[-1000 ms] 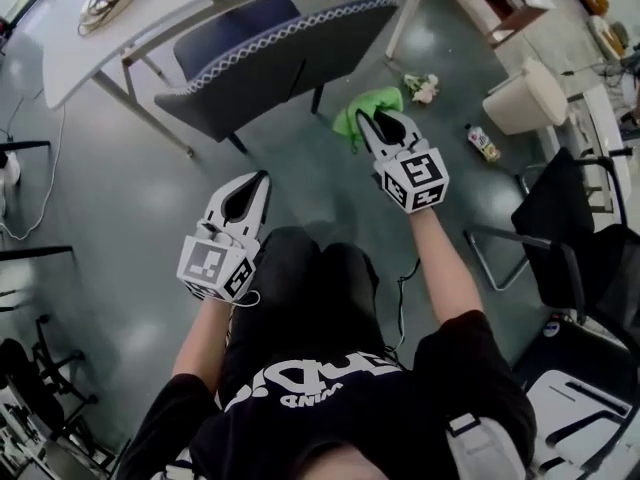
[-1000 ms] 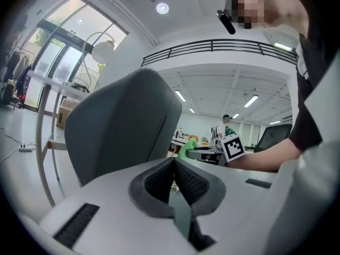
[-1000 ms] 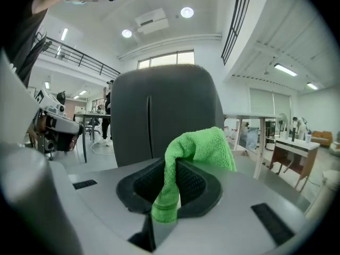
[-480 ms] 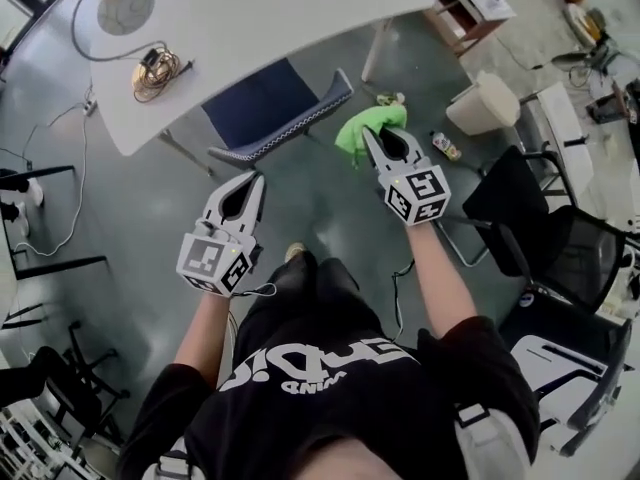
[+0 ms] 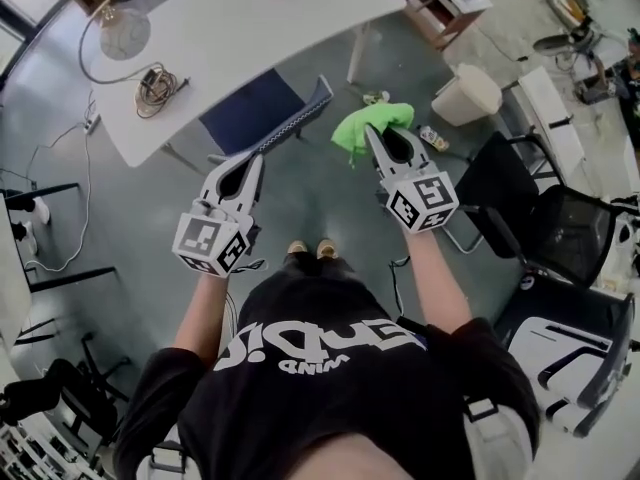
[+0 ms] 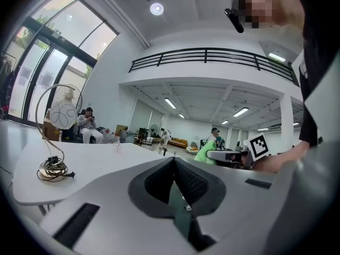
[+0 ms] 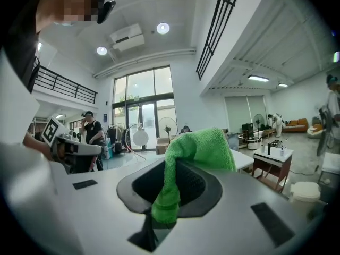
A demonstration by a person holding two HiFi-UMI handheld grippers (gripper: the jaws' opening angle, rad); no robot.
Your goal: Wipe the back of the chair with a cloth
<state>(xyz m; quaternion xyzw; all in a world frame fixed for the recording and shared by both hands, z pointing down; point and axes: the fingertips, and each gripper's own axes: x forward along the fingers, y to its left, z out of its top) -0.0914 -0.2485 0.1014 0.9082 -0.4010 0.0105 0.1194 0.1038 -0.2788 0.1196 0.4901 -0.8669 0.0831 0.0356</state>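
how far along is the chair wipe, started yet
Done: the green cloth is picked up, clamped in the right gripper. In hand: that gripper holds it in the air, apart from the blue chair. To do: the whole wipe of the chair back; the left gripper is shut and empty.

Two claws [image 5: 254, 162] [image 5: 371, 131], one green cloth [image 5: 362, 125], one blue chair [image 5: 256, 114] (by one white table [image 5: 250, 18]).

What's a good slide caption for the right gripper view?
Right gripper shut on a green cloth inside a bright, high-ceilinged hall.
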